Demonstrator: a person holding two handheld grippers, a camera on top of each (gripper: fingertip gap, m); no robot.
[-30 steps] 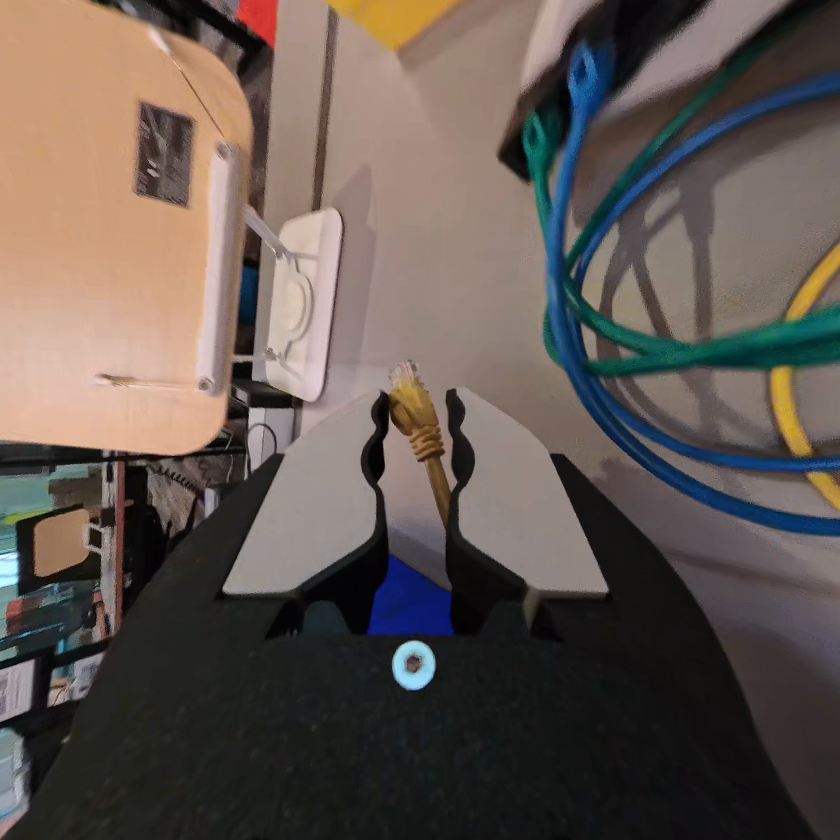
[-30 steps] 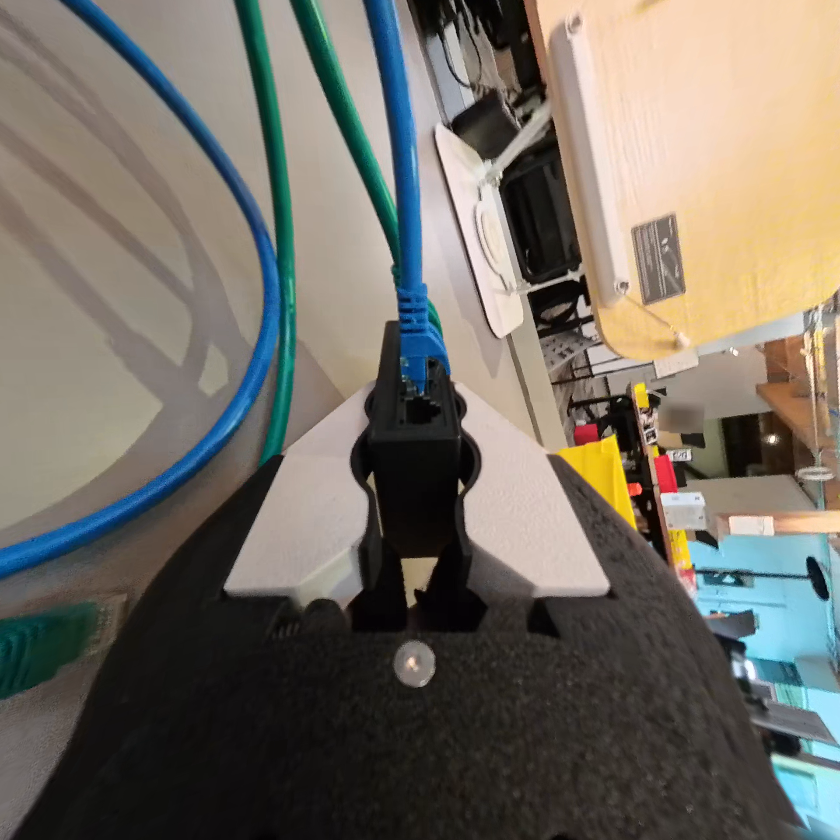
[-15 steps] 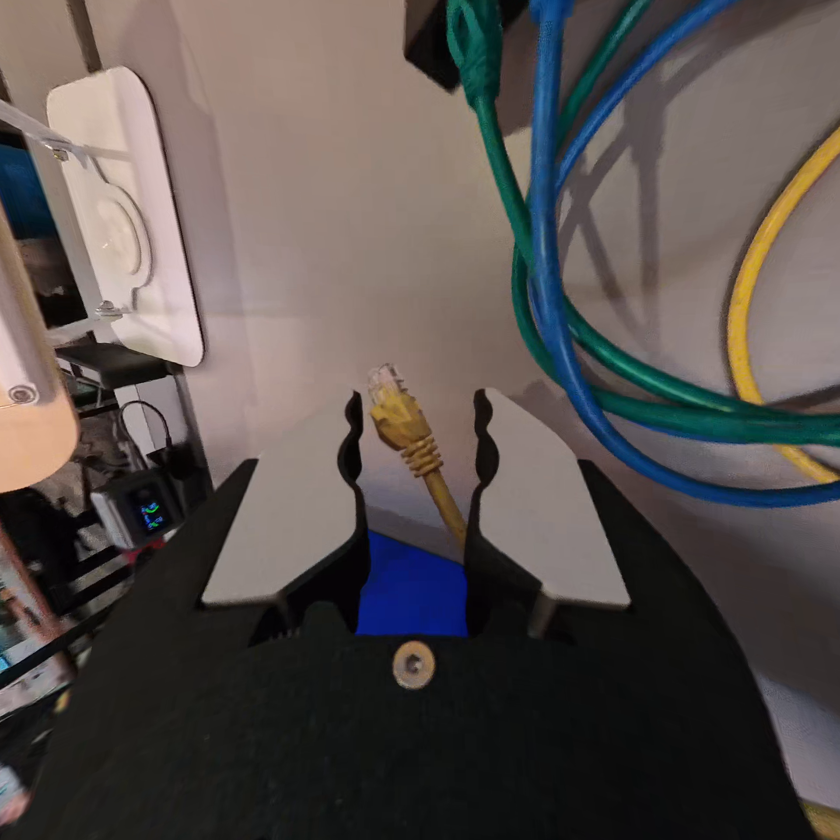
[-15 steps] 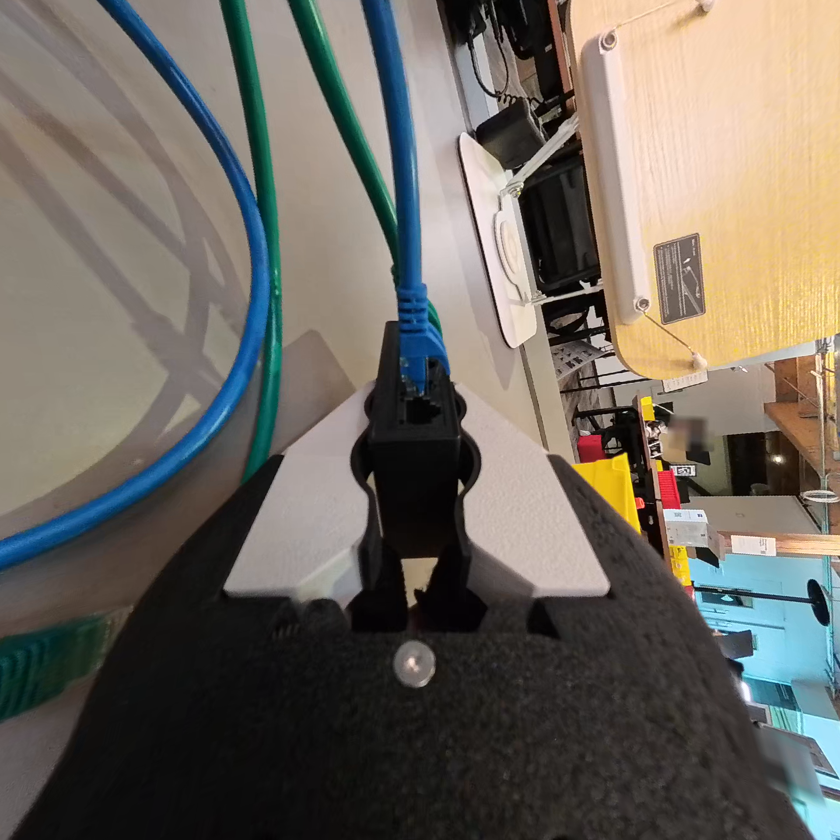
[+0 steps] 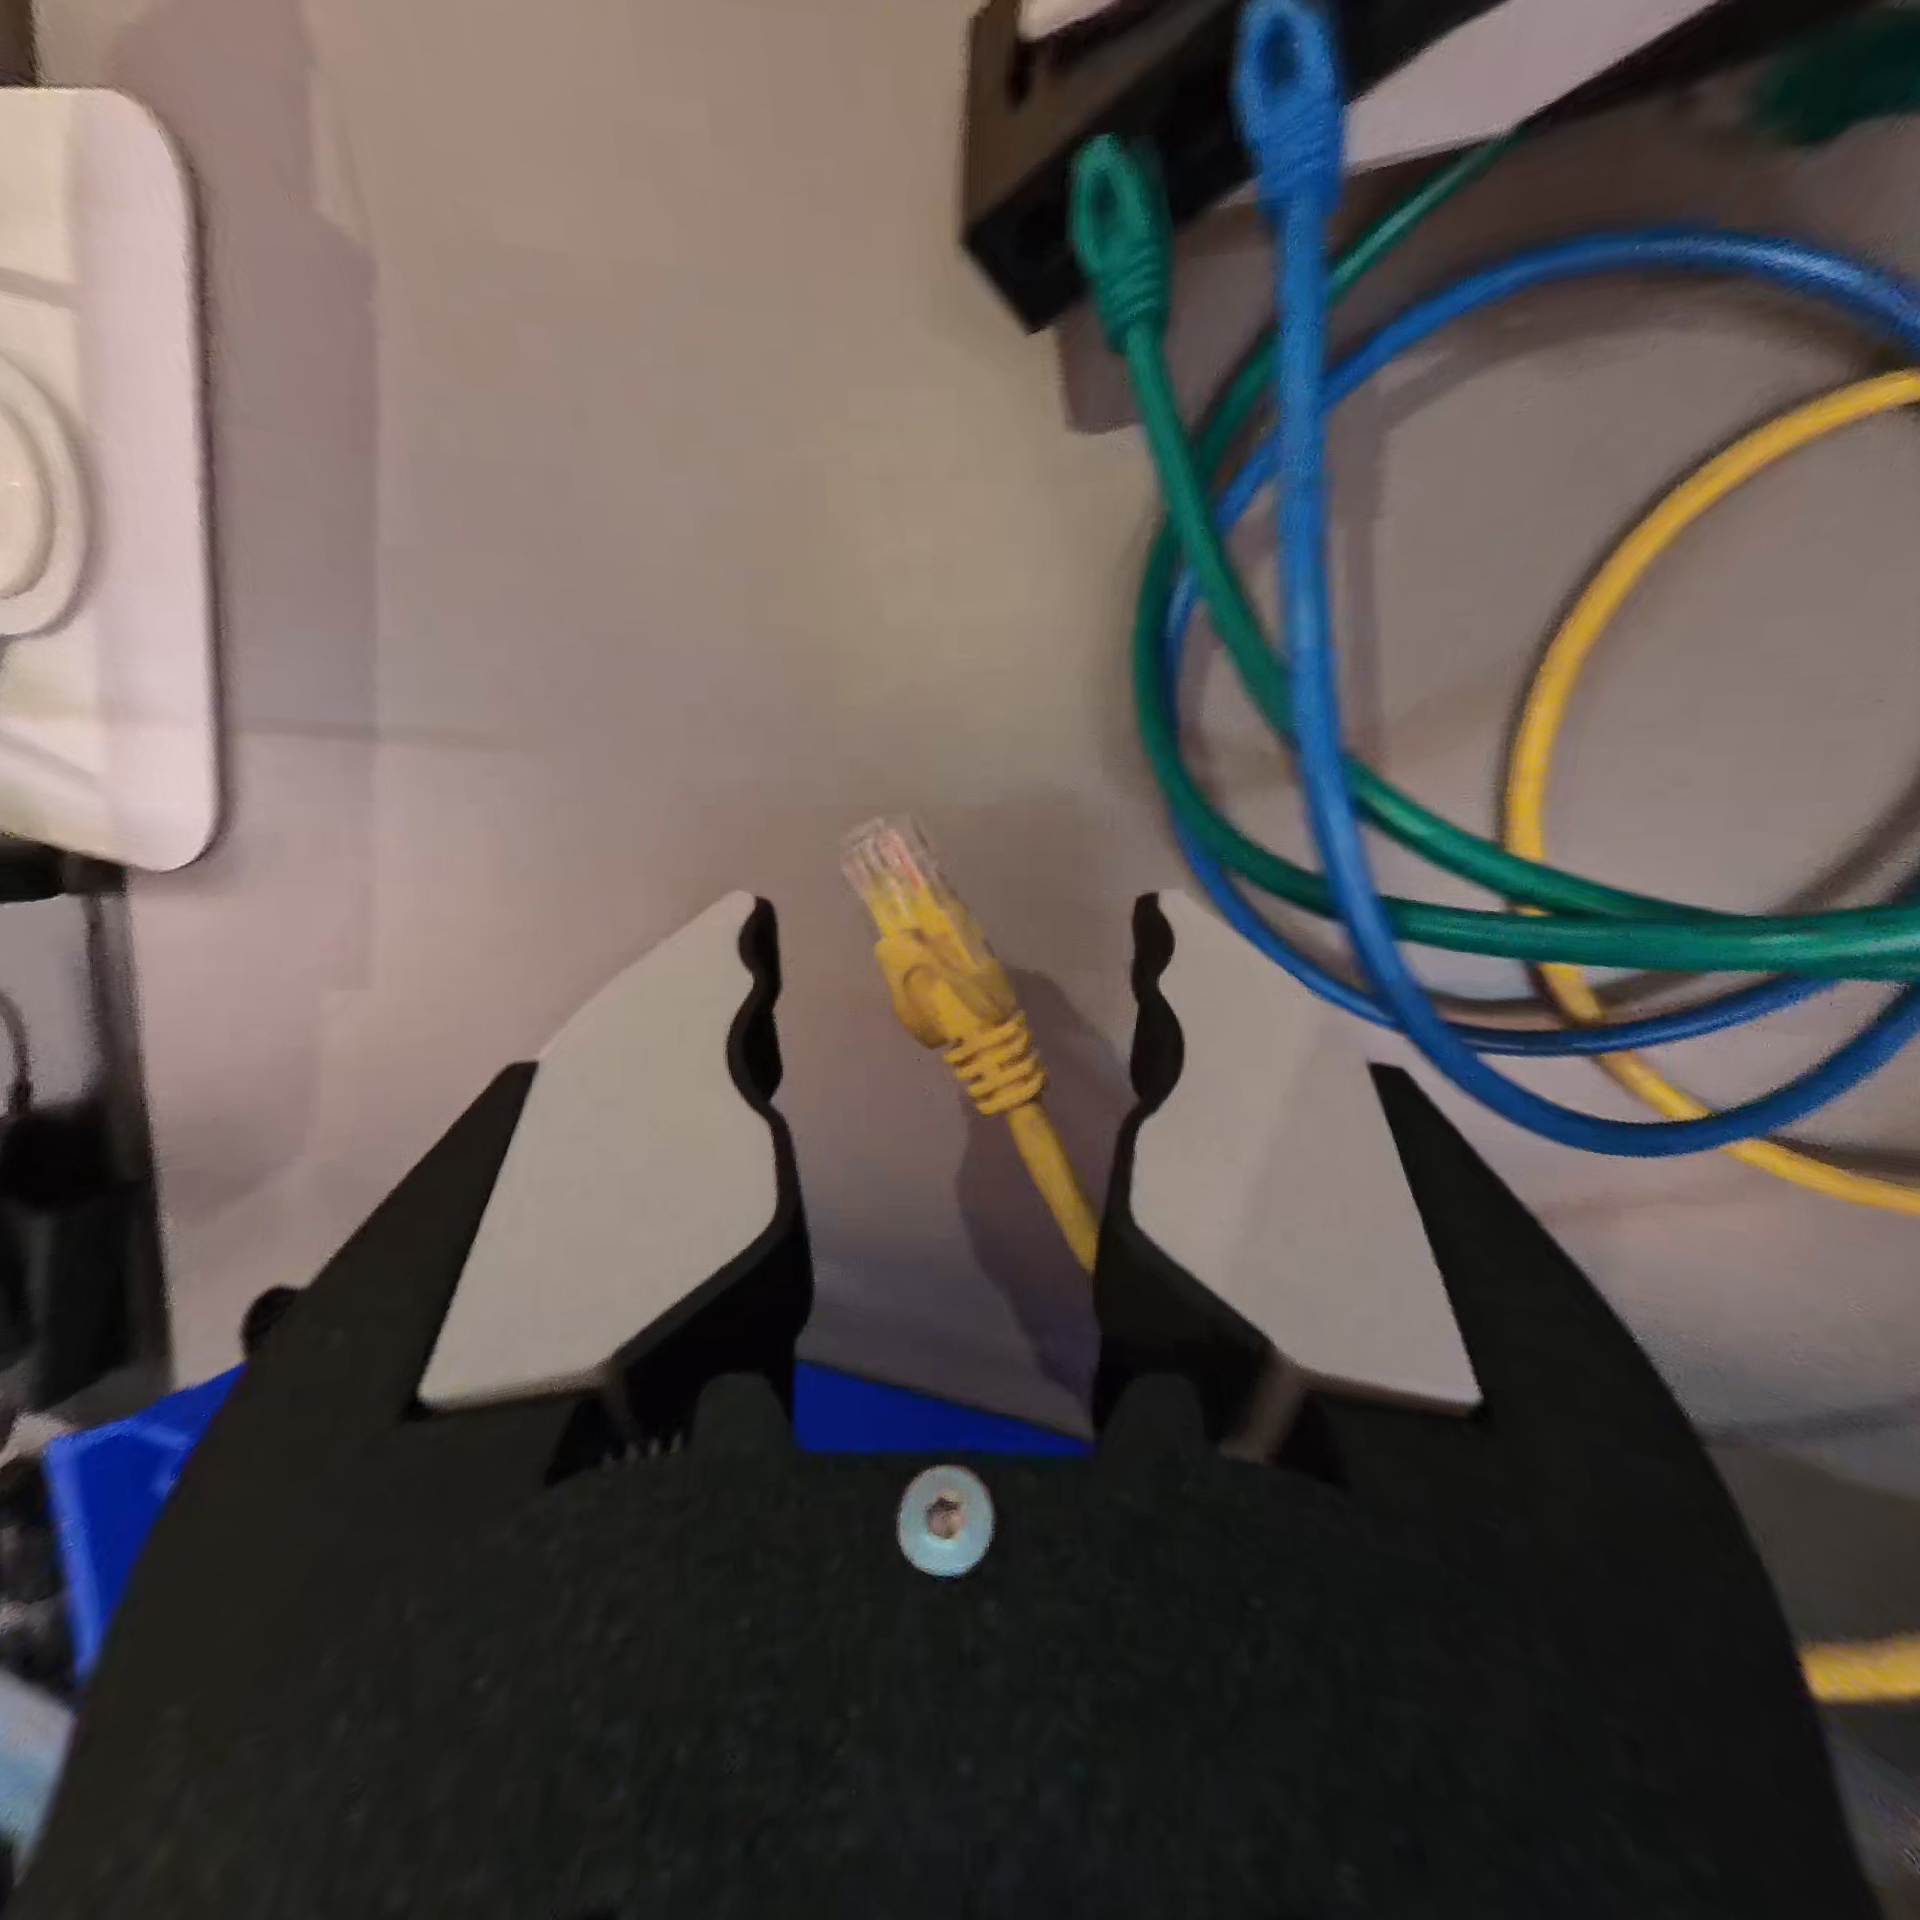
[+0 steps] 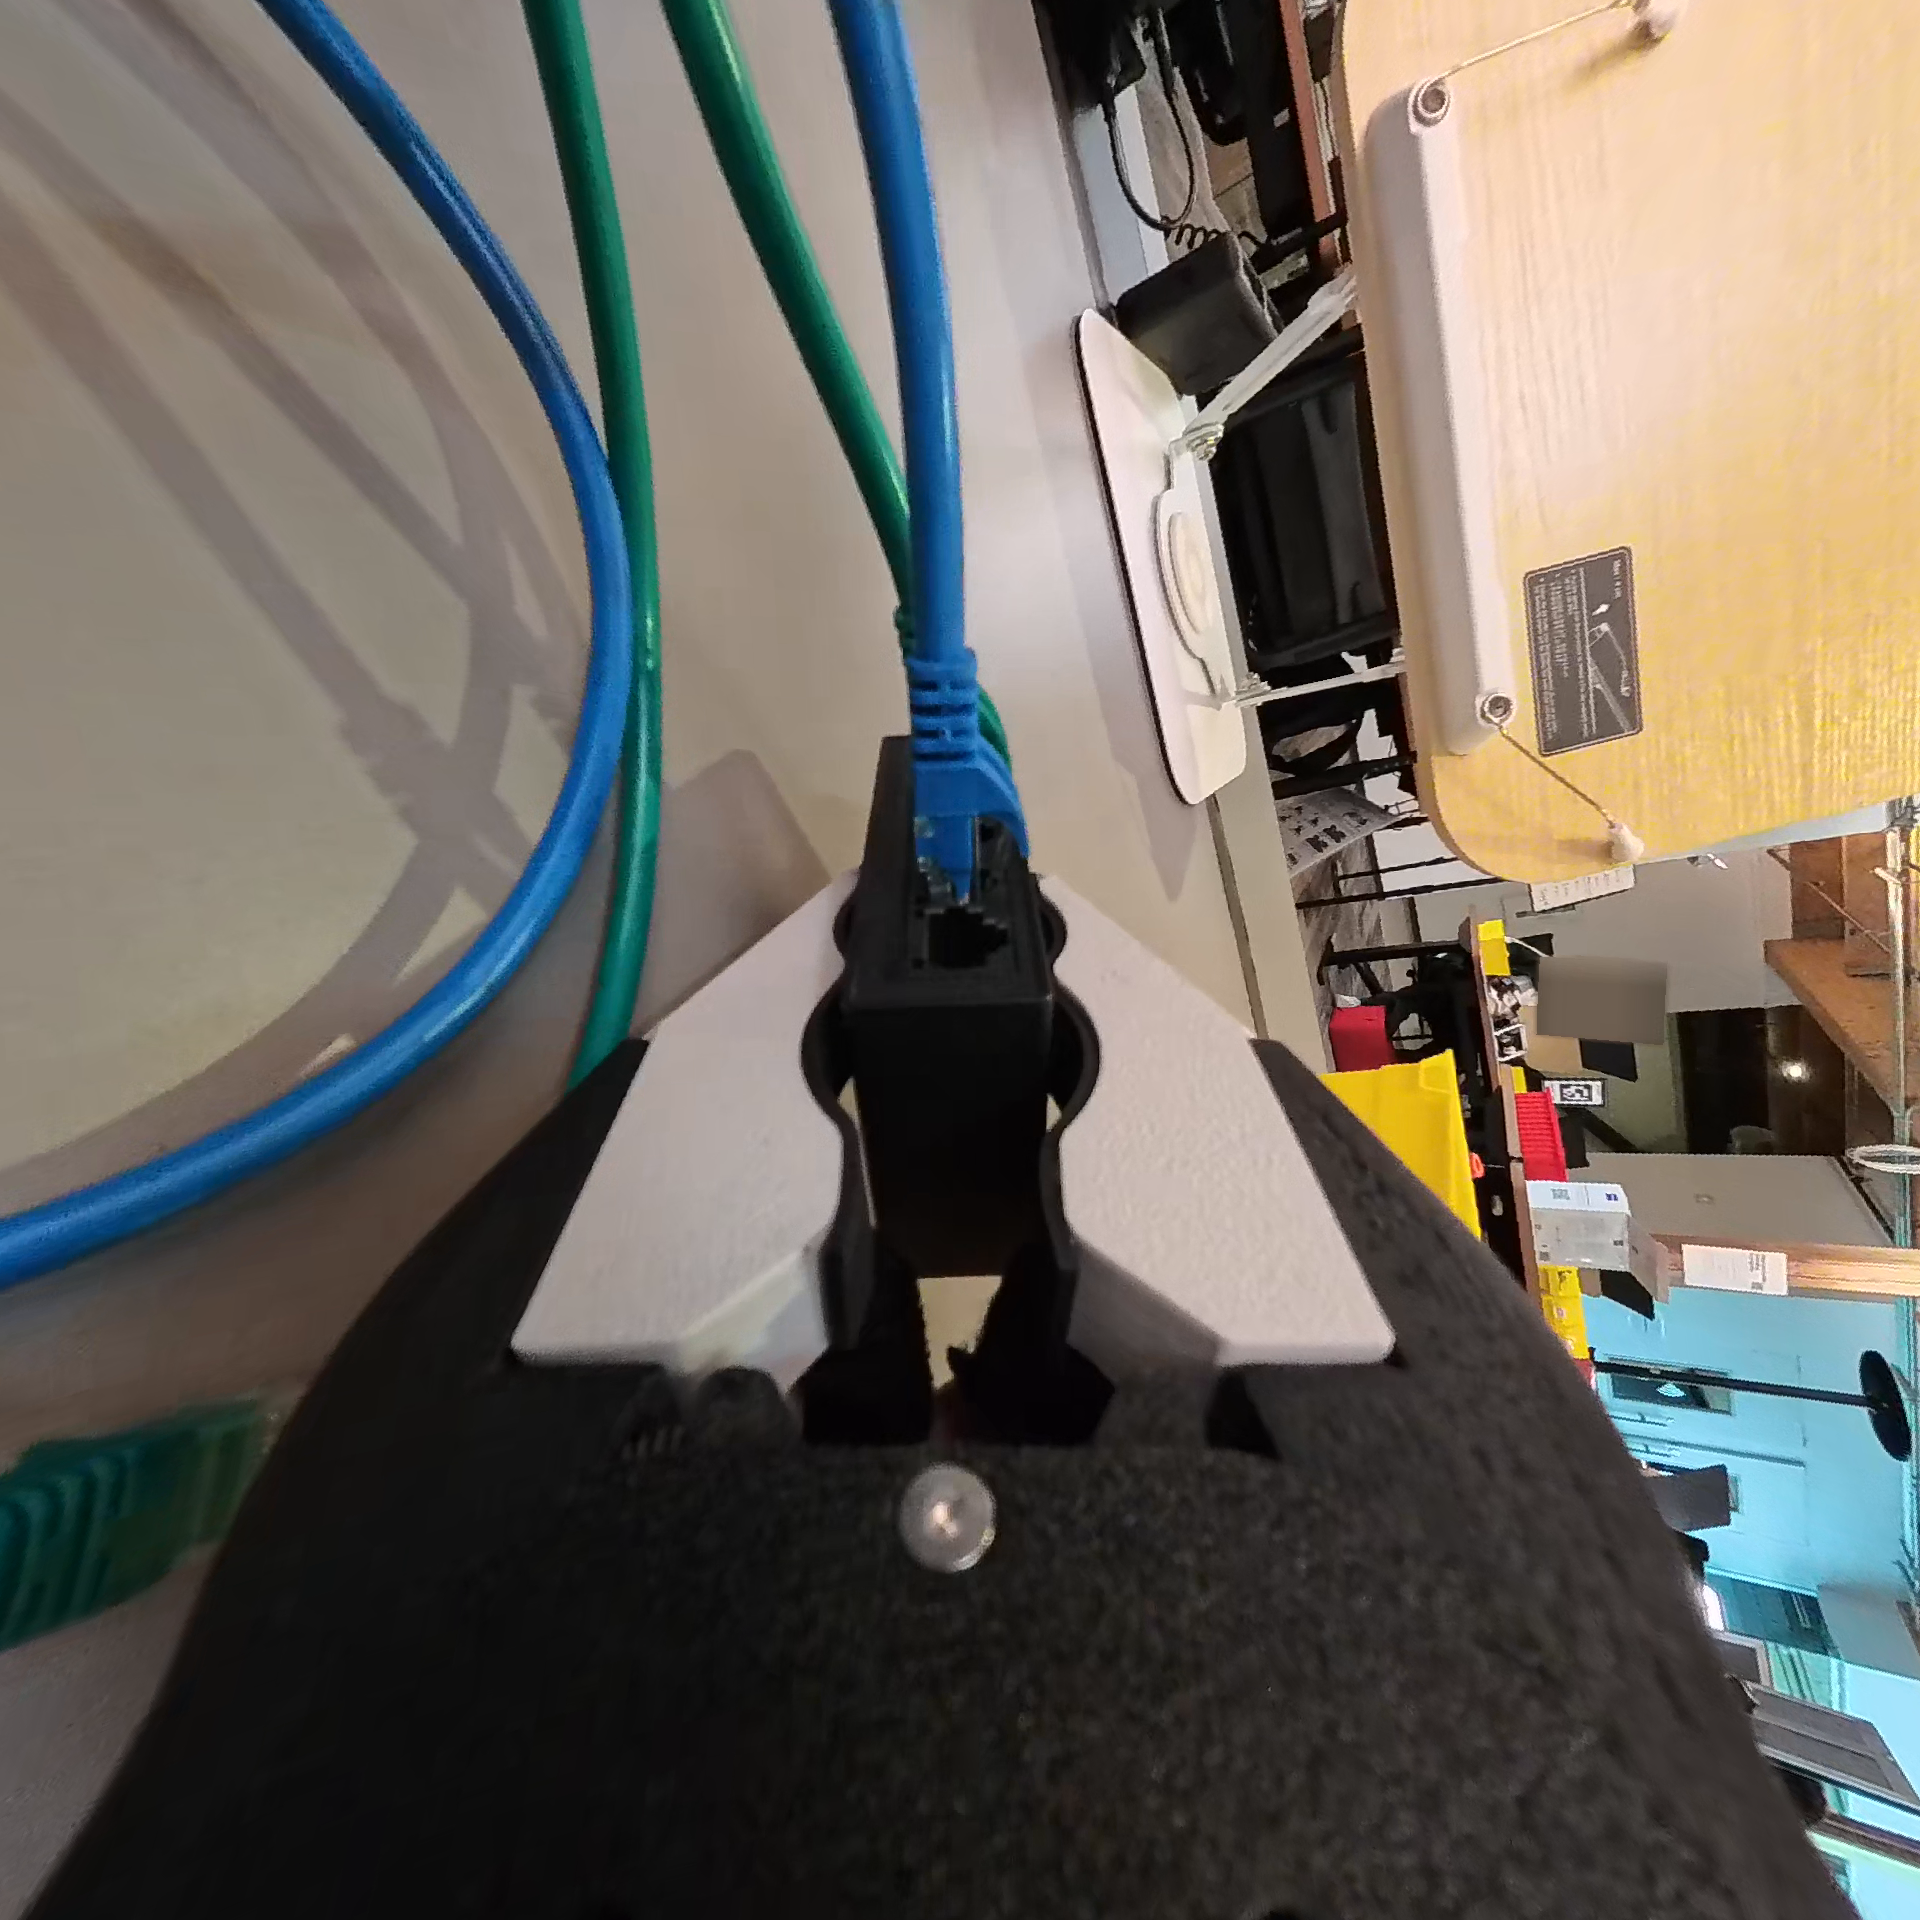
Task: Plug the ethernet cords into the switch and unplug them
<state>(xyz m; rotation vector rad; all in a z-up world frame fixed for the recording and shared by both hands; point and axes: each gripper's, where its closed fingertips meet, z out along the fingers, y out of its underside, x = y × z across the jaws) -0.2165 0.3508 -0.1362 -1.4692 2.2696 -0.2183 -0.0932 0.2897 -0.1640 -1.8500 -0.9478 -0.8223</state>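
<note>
In the left wrist view my left gripper [image 5: 951,914] is open. A yellow ethernet plug [image 5: 920,935] sits between its fingers and touches neither. Its yellow cord [image 5: 1538,707] loops off to the right. The black switch [image 5: 1023,239] is at the upper right, with a green plug [image 5: 1112,229] and a blue plug [image 5: 1288,135] in it. In the right wrist view my right gripper [image 6: 948,914] is shut on the end of the switch [image 6: 945,997]. The blue plug [image 6: 940,727] is in a port, with an empty port just below it. A loose green plug [image 6: 104,1507] lies at the lower left.
Blue cord loops [image 5: 1351,810] and green cord loops [image 5: 1558,914] lie on the pale table to the right of the left gripper. A white flat pad [image 5: 94,468] lies at the table's edge. A wooden board [image 6: 1662,364] and a yellow bin [image 6: 1392,1122] are beyond it.
The left gripper's jaws have opened wide around the yellow plug, and its view has swung towards the switch. The right gripper still holds the switch, nearly still.
</note>
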